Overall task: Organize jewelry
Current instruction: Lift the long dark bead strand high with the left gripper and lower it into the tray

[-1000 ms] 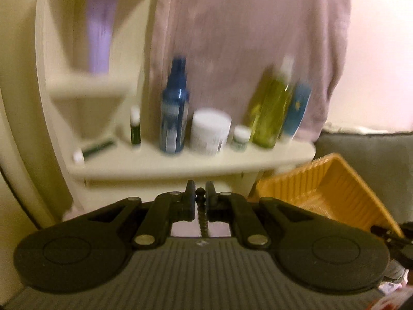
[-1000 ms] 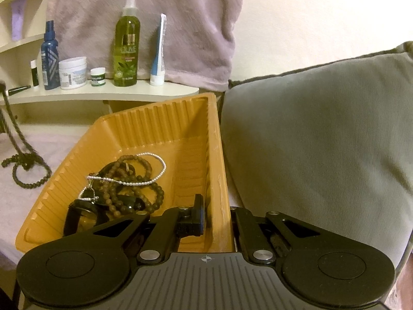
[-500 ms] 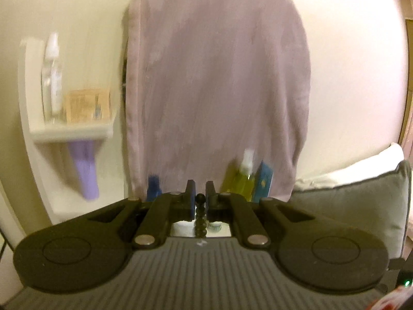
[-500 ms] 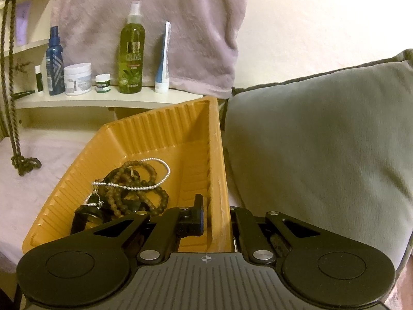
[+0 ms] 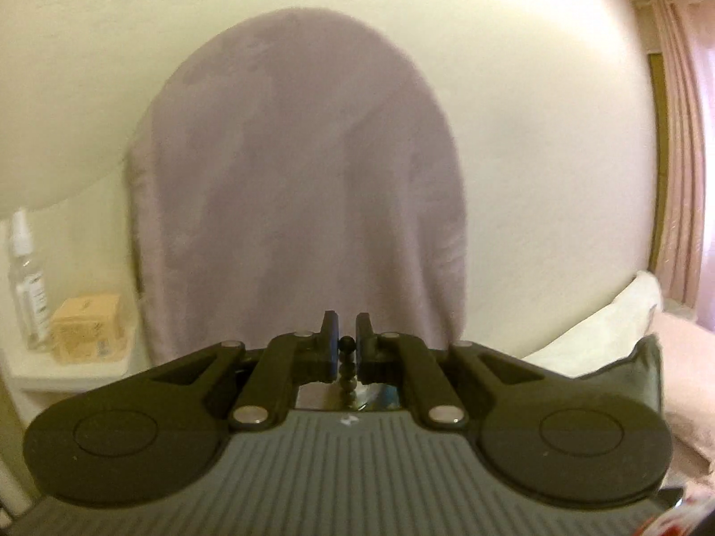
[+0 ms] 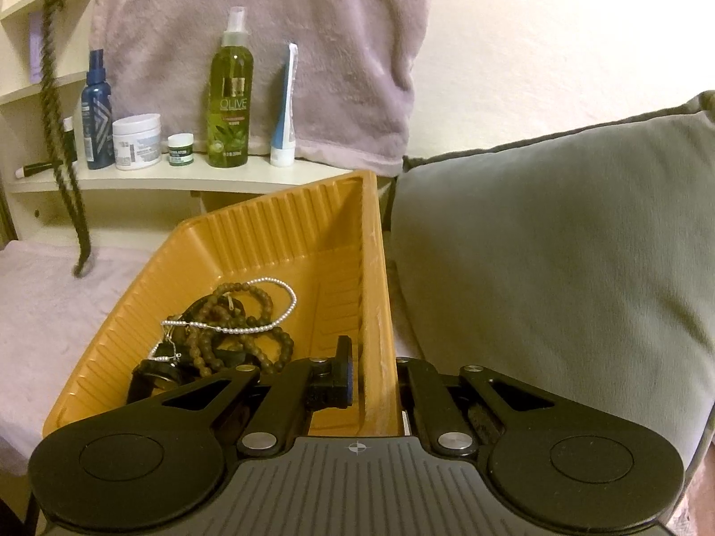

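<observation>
Since 1 second ago, the left tongs (image 5: 345, 335) have risen: their view now shows only the mauve plush towel (image 5: 295, 169) and wall, not the shelf bottles. They stay pinched narrow on the dark beaded necklace (image 5: 346, 364), whose round matte beads hang straight down. In the right view that strand (image 6: 60, 125) runs vertically along the left edge, its tip just above the bed cover (image 6: 49, 295), left of the ribbed orange plastic tray (image 6: 371, 268). The right tongs (image 6: 375, 375) clamp the tray's right wall. Inside lie brown bead bracelets (image 6: 241, 326) and a silver bead chain (image 6: 268, 308). The left hand is nearer the strand; I judge it must travel rightward to the tray.
</observation>
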A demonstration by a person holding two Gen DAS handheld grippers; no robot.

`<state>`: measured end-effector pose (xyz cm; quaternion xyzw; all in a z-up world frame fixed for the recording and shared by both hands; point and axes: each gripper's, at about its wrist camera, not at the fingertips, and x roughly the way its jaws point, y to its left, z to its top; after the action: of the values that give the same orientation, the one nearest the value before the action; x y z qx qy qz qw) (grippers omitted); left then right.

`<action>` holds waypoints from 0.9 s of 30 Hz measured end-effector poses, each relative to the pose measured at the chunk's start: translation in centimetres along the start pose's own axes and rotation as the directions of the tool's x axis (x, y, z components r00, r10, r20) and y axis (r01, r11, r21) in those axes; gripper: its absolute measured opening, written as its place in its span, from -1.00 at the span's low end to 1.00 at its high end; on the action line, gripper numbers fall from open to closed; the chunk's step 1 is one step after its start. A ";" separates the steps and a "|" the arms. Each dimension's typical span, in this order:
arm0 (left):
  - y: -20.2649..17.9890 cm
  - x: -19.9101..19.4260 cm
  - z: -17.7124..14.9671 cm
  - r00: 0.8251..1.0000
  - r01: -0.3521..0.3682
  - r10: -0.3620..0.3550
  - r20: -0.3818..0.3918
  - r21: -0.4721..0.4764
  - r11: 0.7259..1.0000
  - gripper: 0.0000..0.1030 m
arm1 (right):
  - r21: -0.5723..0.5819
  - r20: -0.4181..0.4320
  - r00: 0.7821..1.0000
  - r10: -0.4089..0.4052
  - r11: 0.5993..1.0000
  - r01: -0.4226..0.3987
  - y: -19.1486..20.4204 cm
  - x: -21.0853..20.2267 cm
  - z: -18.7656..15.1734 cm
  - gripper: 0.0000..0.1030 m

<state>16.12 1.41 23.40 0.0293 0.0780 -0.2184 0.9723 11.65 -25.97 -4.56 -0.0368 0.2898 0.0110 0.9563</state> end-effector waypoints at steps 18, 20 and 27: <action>-8.3 3.0 6.2 0.974 0.198 -0.203 0.097 0.058 0.978 -0.88 | 0.012 0.006 1.000 0.009 1.000 -0.010 -0.1 0.2 0.3 -0.90; -8.5 4.3 5.2 0.974 0.214 -0.217 0.066 0.050 0.976 -0.88 | 0.015 0.004 1.000 0.010 1.000 -0.010 -0.2 0.2 0.2 -0.90; -9.0 9.6 -1.9 0.965 0.228 -0.223 -0.139 0.019 0.974 -0.88 | 0.022 -0.001 1.000 0.010 1.000 -0.010 -0.2 0.5 0.2 -0.90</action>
<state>20.51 -10.59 19.78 0.0519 0.1430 -0.3264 0.9329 12.14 -26.21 -4.66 -0.0248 0.2908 0.0126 0.9564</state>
